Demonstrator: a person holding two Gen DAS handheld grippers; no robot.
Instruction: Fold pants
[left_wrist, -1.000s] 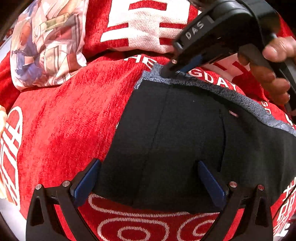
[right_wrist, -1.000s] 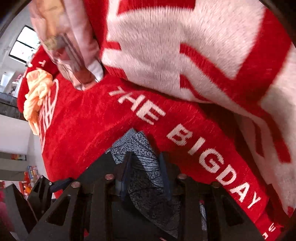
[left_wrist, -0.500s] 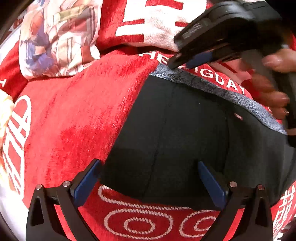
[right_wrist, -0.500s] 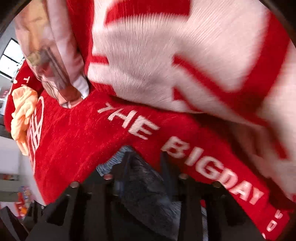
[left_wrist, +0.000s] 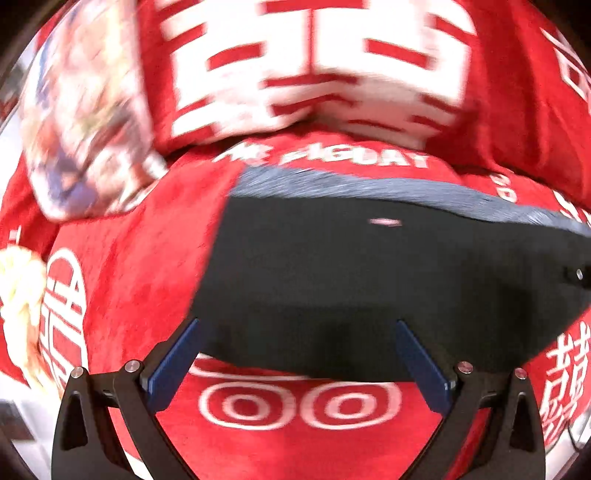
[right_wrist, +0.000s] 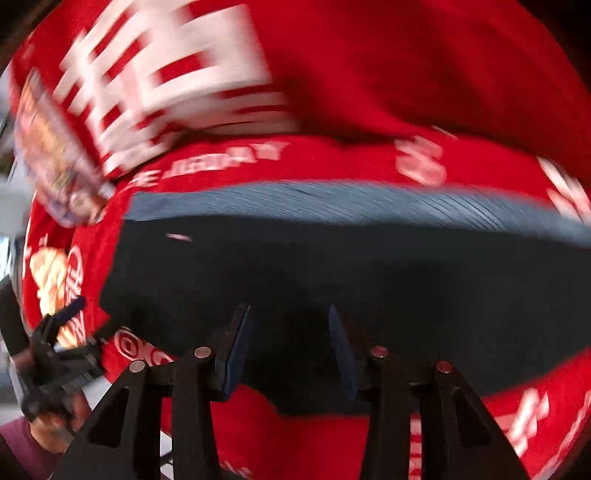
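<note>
Pants: the black fabric pants with a grey heathered waistband (left_wrist: 369, 280) lay flat as a compact dark block on the red plush blanket with white lettering (left_wrist: 122, 258), waistband edge toward the far side.
Surface: looked like a bed or sofa, not a counter; a red-and-white cushion (left_wrist: 314, 62) and a printed pillow (left_wrist: 81, 122) sat behind the pants.
Left tool: the left tool (left_wrist: 295, 354) hung above the near edge of the pants, jaws spread wide, nothing between them.
Right tool: the right tool (right_wrist: 290, 350) hovered over the near edge too, jaws opening, pads clear of the cloth.
Done: judged folded at least once, edges roughly squared; both views blurred, so layers uncertain.
Left: possibly one more fold or a smoothing pass; cannot tell.
</note>
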